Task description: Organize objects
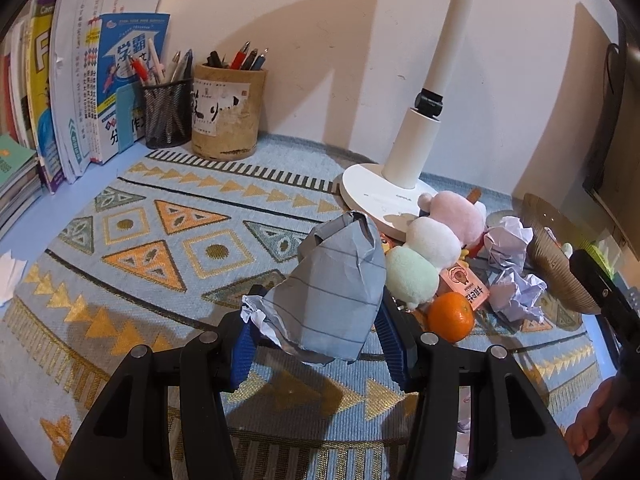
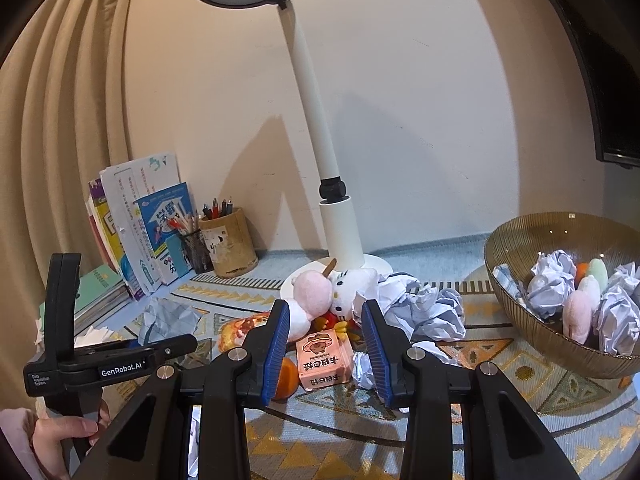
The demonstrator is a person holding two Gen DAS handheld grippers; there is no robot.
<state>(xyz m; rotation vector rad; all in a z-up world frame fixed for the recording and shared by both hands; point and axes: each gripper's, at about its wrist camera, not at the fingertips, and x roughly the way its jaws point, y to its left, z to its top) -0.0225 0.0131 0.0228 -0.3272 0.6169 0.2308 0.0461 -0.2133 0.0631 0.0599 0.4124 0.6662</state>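
The left gripper (image 1: 316,344) holds a crumpled paper (image 1: 332,292) clear of the mat (image 1: 160,240), seemingly bound for the bowl (image 2: 516,240) of paper balls at right, while the right gripper (image 2: 326,344) hangs wide open over the pink box (image 2: 325,358).

Table (image 1: 24,232) under a patterned cloth (image 1: 168,248); pen pots (image 1: 228,112) and books (image 1: 80,92) far left, lamp (image 1: 380,196), toys (image 1: 432,248), orange (image 1: 451,317), paper balls (image 1: 516,292), bowl (image 2: 520,280) right.

Patterned mat (image 1: 168,248) lies open leftward; toys, paper balls (image 2: 432,312) and lamp base (image 1: 372,196) crowd the bowl (image 2: 520,320) side.
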